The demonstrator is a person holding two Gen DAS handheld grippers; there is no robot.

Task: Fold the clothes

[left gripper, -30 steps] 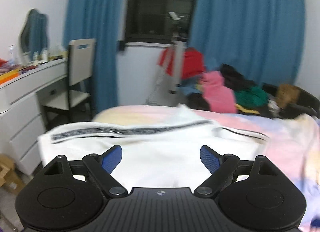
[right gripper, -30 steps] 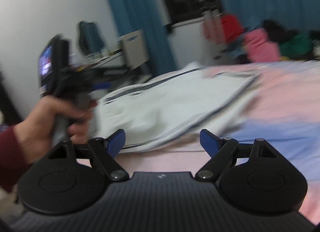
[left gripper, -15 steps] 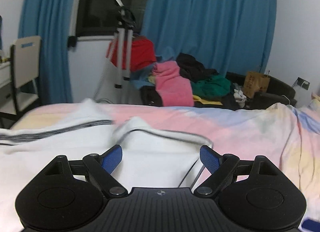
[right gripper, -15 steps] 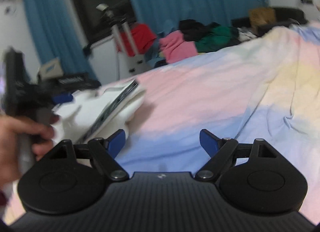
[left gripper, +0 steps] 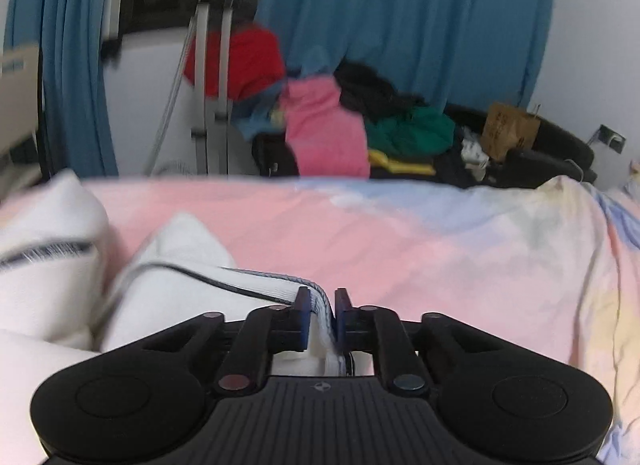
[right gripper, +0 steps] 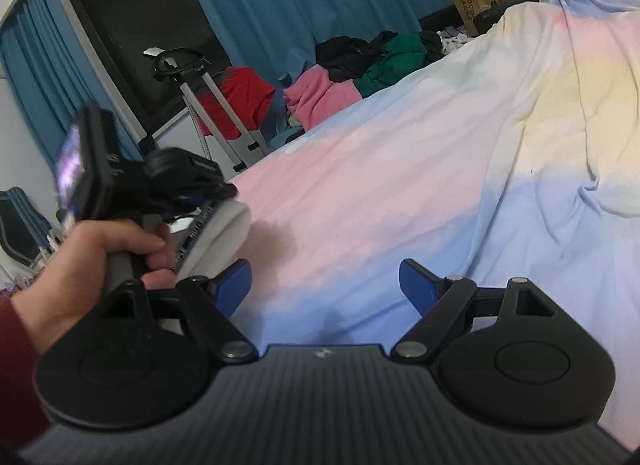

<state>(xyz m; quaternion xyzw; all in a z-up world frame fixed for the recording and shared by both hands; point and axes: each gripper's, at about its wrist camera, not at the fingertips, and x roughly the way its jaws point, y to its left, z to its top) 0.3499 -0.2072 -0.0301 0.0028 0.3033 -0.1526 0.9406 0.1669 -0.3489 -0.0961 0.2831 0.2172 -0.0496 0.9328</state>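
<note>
Left wrist: left gripper [left gripper: 321, 315] pinches ribbed white garment [left gripper: 176, 289] hem.

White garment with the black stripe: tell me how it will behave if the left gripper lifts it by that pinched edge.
The white garment will probably sag: it already lies in soft, rounded folds on the bedsheet. The left gripper pinches only its ribbed edge, so the rest likely trails behind. It looks thick, so perhaps weighty enough to drag.

White garment [left gripper: 172, 301]: soft knit cloth, ribbed hem. Bedsheet [left gripper: 420, 249]: smooth matt cotton-like cloth. Gripper bodies matt black plastic.
</note>
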